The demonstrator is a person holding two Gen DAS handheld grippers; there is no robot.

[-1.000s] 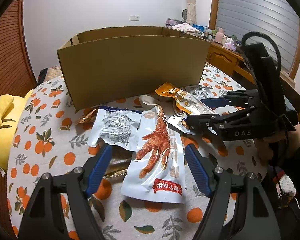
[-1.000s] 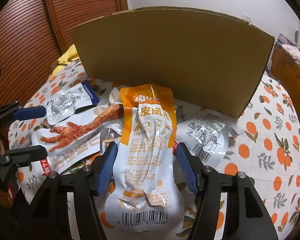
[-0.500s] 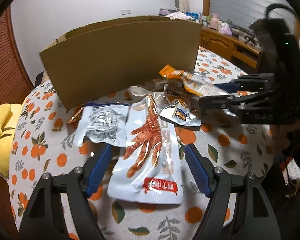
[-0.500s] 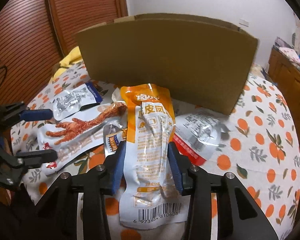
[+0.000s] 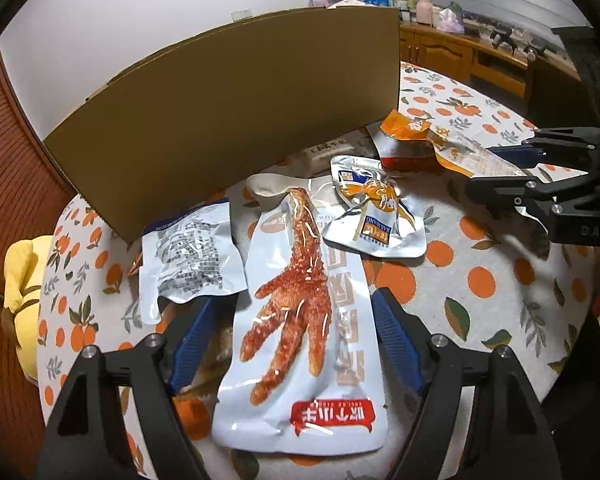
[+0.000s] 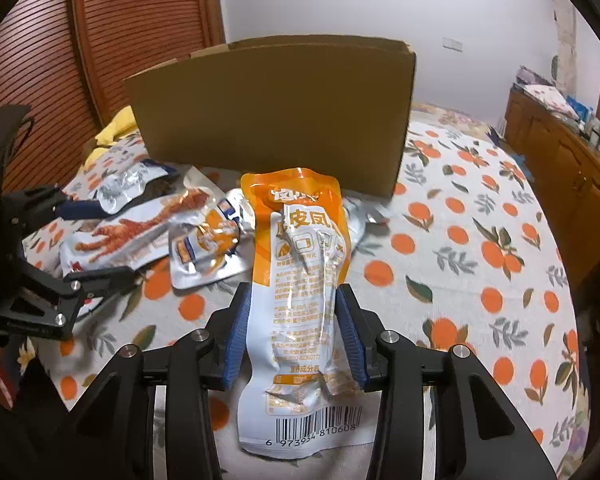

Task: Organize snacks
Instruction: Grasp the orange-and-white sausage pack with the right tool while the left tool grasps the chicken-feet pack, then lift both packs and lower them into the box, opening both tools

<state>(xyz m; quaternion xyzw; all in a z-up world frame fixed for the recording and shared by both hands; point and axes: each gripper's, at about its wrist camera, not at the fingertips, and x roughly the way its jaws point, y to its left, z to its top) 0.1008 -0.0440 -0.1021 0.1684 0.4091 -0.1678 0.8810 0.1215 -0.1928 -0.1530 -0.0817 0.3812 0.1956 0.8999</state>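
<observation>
My right gripper (image 6: 296, 340) is shut on an orange-and-white snack pouch (image 6: 304, 292) and holds it above the table; the pouch (image 5: 440, 140) also shows at the right of the left wrist view. My left gripper (image 5: 292, 344) is open, its fingers either side of a white pouch printed with a red chicken foot (image 5: 300, 308), which lies flat on the table. A cardboard box (image 5: 228, 108) stands behind the snacks; it also shows in the right wrist view (image 6: 276, 108). Its inside is hidden.
A silver pouch with blue trim (image 5: 188, 252) and a small silver-and-orange pouch (image 5: 376, 212) lie beside the chicken-foot pouch on the orange-patterned tablecloth (image 6: 480, 248). A yellow cushion (image 5: 16, 276) sits at the left edge. A wooden cabinet (image 6: 560, 160) stands at the right.
My right gripper closed on the orange pouch and lifted it up and back from the pile. My left gripper stayed open over the chicken-foot pouch and shifted slightly.
</observation>
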